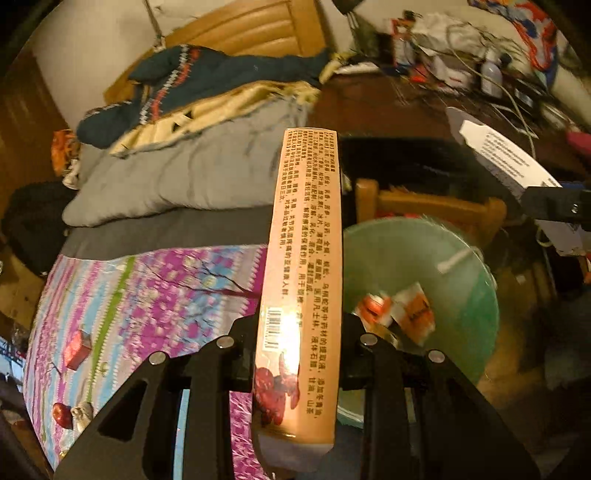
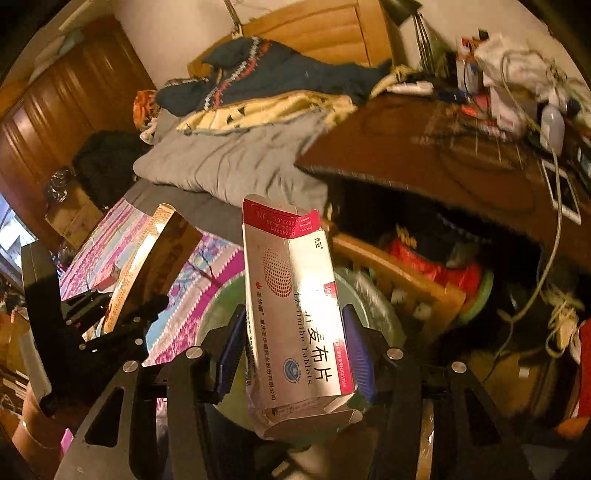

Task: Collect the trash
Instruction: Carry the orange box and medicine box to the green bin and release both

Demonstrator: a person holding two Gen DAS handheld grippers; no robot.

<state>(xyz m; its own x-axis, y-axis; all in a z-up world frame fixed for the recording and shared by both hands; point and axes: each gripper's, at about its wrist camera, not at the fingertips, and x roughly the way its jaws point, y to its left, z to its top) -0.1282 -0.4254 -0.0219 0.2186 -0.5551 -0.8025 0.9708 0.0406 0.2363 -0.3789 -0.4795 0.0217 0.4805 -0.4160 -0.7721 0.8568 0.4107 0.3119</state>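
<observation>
The bed (image 1: 147, 280), with its purple and blue flowered cover, fills the left of both views; a grey pillow (image 1: 177, 181) and a dark patterned sweater (image 1: 207, 77) lie toward its wooden headboard (image 1: 251, 29). Beside the bed, on the headboard side, stands a dark wooden desk (image 2: 443, 155) crowded with cables, papers and a white bottle (image 2: 552, 129). Just off the bed's near edge, below both tools, sits a pale green bin (image 1: 424, 280), with a few orange and white wrappers (image 1: 399, 310) lying in it. The left gripper (image 1: 297, 354) is clamped narrowly on a long peach-coloured tube box (image 1: 306, 266), printed with dark text and a barcode, which rises upright from the jaws over the line where the bed meets the bin. The right gripper (image 2: 295, 354), with blue pads (image 2: 356, 350), holds a white and pink tablet box (image 2: 291, 306), its jaws set about half wide on the box's sides; the box's top flap is open and it hangs over the bin, beside the bed. In the right wrist view the left gripper (image 2: 122, 325) with its tube box (image 2: 147, 258) shows over the bed cover. On the cover lie a small red box (image 1: 77, 349) and a red apple-like thing (image 1: 62, 414).
</observation>
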